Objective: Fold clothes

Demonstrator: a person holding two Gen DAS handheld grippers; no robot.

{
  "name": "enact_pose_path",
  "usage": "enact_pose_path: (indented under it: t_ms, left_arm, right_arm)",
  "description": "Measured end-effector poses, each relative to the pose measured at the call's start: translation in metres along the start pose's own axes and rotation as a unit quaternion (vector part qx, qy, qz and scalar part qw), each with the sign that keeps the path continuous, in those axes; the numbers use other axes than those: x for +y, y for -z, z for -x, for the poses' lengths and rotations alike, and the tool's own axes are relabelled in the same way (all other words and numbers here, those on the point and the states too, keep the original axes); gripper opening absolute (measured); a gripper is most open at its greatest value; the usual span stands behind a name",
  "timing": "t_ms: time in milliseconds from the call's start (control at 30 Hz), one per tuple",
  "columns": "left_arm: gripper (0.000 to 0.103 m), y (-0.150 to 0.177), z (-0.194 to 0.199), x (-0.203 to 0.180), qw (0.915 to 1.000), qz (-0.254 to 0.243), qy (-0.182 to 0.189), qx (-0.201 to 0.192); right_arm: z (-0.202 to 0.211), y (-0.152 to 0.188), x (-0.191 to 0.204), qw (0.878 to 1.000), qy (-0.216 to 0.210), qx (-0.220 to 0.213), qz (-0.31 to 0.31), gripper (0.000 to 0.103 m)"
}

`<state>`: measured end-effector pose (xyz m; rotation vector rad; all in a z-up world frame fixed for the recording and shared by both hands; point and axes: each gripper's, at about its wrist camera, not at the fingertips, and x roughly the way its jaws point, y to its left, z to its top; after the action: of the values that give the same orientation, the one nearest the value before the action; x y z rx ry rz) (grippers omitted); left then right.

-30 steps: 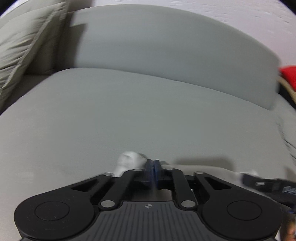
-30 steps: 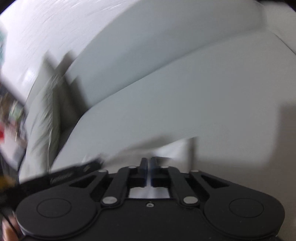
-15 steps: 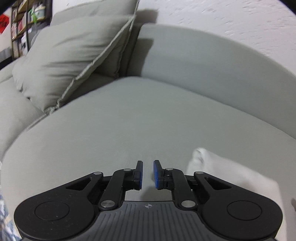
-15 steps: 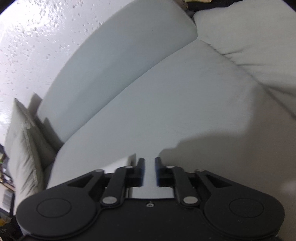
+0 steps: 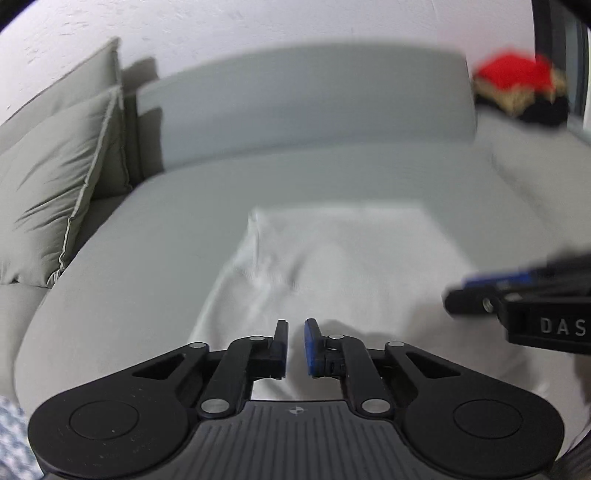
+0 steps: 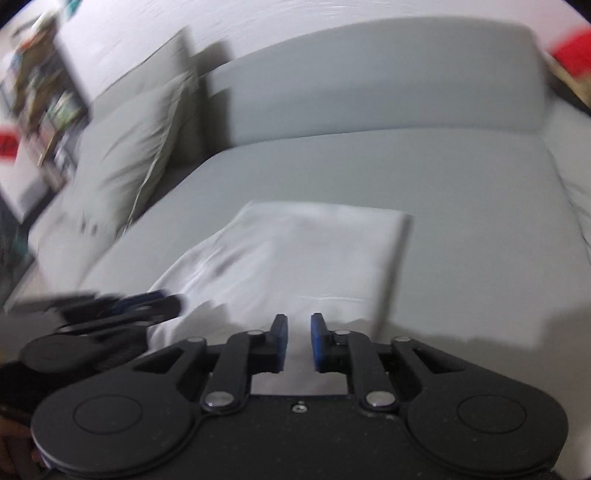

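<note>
- My left gripper tilts down over the sofa, jaws just narrowed to a small gap, holding nothing.
- My right gripper sits level beside it, equally released.
- The folded white cloth garment lies flat ahead of both, on the grey fabric sofa seat.

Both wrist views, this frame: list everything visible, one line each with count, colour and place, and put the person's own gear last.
white garment: one, white, partly folded, lying flat on the sofa seat.
sofa: one, grey, seat and backrest fill both views.
cushions: two, grey-green, stacked against the sofa's left end.
red and black item: one, blurred, at the sofa's far right; cannot tell what it is.
shelf: one, blurred, cluttered, far left in the right wrist view.
wall: white, textured, behind the sofa.
left gripper: one, black with blue pads, jaws slightly apart, nothing between them.
right gripper: one, same build, jaws slightly apart, empty.
</note>
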<state>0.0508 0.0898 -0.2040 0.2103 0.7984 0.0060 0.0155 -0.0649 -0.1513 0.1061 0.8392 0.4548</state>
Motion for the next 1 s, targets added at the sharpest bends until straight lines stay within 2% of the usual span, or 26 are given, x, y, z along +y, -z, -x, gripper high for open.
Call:
enact_pose_path:
  t_ms: [67, 167, 233, 300, 400, 467, 500, 533, 567, 600, 633, 700, 733, 800, 867, 1000]
  left_arm:
    - [0.011, 0.004, -0.008, -0.001, 0.9994, -0.009, -0.021, 0.024]
    - [0.011, 0.012, 0.005, 0.006, 0.9986, 0.016, -0.011, 0.049]
    - [0.011, 0.021, 0.018, 0.009, 0.9965, 0.031, 0.007, 0.077]
    - [0.011, 0.035, 0.028, 0.011, 0.9908, 0.042, 0.033, 0.124]
    - [0.012, 0.046, 0.041, 0.026, 0.9832, 0.084, 0.083, 0.139]
    - [0.013, 0.043, 0.059, 0.035, 0.9882, 0.089, 0.088, 0.089]
    - [0.013, 0.041, 0.067, 0.038, 0.9910, 0.086, 0.083, 0.061]
    - [0.020, 0.038, 0.073, 0.041, 0.9931, 0.083, 0.076, 0.035]
    - [0.033, 0.034, 0.078, 0.045, 0.9942, 0.081, 0.069, 0.010]
    - [0.039, 0.029, 0.080, 0.049, 0.9943, 0.087, 0.060, -0.010]
    - [0.047, 0.024, 0.080, 0.055, 0.9936, 0.096, 0.054, -0.026]
    - [0.050, 0.013, 0.070, 0.070, 0.9893, 0.129, 0.053, -0.042]
    - [0.051, 0.007, 0.063, 0.078, 0.9865, 0.147, 0.055, -0.045]
    - [0.052, -0.002, 0.038, 0.098, 0.9783, 0.192, 0.075, -0.023]
    - [0.053, -0.006, 0.013, 0.114, 0.9675, 0.231, 0.101, 0.018]
    - [0.053, -0.003, -0.017, 0.127, 0.9505, 0.272, 0.131, 0.075]
  right_arm:
    - [-0.014, 0.004, 0.009, 0.999, 0.026, 0.015, 0.032, 0.013]
    - [-0.012, 0.018, 0.009, 0.998, 0.039, 0.021, 0.042, 0.013]
    - [0.004, 0.028, 0.008, 0.997, 0.033, 0.030, 0.058, 0.013]
    - [0.022, 0.037, 0.003, 0.997, 0.027, 0.038, 0.065, 0.013]
    - [0.044, 0.042, -0.010, 0.997, 0.020, 0.060, 0.043, 0.014]
    - [0.054, 0.042, -0.023, 0.997, 0.005, 0.078, 0.005, 0.014]
    - [0.059, 0.040, -0.028, 0.997, -0.001, 0.073, -0.010, 0.014]
    - [0.065, 0.037, -0.032, 0.998, -0.005, 0.060, -0.021, 0.016]
    - [0.070, 0.035, -0.036, 0.998, -0.009, 0.047, -0.032, 0.018]
    - [0.073, 0.031, -0.041, 0.998, -0.015, 0.035, -0.046, 0.022]
    - [0.074, 0.028, -0.045, 0.997, -0.023, 0.024, -0.064, 0.035]
    - [0.070, 0.020, -0.056, 0.994, -0.034, 0.013, -0.103, 0.049]
    - [0.066, 0.017, -0.062, 0.992, -0.037, 0.011, -0.122, 0.051]
    - [0.055, 0.013, -0.072, 0.986, -0.045, 0.015, -0.158, 0.058]
    - [0.042, 0.013, -0.082, 0.978, -0.061, 0.025, -0.198, 0.063]
    - [0.017, 0.014, -0.100, 0.963, -0.087, 0.041, -0.250, 0.065]
